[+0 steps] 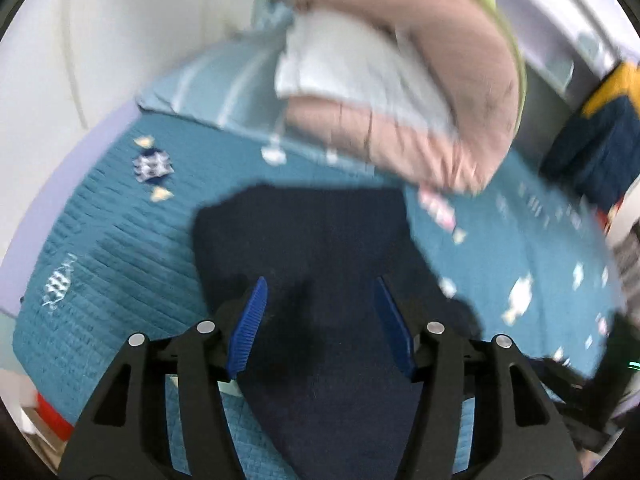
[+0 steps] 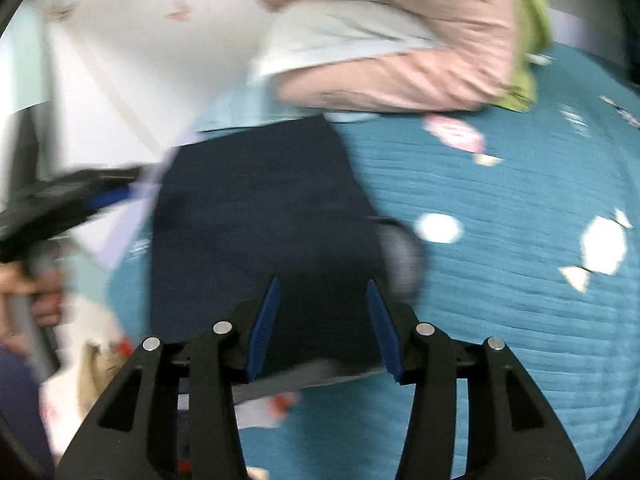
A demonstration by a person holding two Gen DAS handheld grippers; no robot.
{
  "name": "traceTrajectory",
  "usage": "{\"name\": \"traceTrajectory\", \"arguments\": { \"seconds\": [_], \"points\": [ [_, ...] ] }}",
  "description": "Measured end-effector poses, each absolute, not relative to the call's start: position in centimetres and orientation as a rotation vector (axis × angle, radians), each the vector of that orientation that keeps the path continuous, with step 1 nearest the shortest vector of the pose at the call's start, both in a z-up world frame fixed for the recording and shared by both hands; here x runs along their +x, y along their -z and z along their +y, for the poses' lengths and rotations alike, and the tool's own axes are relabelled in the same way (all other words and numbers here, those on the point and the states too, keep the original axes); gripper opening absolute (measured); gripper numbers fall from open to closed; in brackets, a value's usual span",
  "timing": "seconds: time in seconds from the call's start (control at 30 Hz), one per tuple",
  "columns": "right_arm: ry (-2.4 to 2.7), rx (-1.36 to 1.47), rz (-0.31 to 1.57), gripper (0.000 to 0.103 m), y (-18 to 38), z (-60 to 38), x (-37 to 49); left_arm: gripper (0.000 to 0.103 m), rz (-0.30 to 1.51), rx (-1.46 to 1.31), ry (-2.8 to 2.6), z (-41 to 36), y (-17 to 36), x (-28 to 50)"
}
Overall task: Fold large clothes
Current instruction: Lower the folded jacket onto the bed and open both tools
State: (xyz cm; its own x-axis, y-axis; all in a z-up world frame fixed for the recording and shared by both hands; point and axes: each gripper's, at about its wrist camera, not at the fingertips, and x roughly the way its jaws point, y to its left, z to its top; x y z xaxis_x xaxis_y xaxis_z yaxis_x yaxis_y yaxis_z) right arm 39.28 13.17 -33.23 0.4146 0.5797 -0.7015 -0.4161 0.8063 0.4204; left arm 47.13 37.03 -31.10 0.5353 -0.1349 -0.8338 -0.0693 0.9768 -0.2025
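Teal bedspread (image 2: 520, 280) surrounds navy garment (image 2: 260, 200); both tools (image 1: 320, 300) (image 2: 322, 300) apparently spread, empty.

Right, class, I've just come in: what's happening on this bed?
A person with a gripper in each hand is folding a dark navy garment on a teal quilt. The left gripper and the right gripper are both open over the cloth, gripping nothing. A pink duvet is heaped behind.

Left gripper (image 1: 320, 292) and right gripper (image 2: 323, 294), blue fingers (image 1: 251, 324) spread wide apart, nothing between them.
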Motion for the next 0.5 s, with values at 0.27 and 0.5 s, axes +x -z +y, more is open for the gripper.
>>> {"name": "traceTrajectory", "arguments": {
  "seconds": [0.27, 0.5],
  "points": [
    [-0.726, 0.159, 1.162, 0.046, 41.0, 17.3, 38.0, 0.057, 1.087, -0.288, 0.007, 38.8, 33.9, 49.3],
    [-0.73, 0.169, 1.17, 0.045, 41.1, 17.2, 38.5, 0.057, 1.093, -0.267, -0.01, 38.3, 34.2, 49.2]
  ]
}}
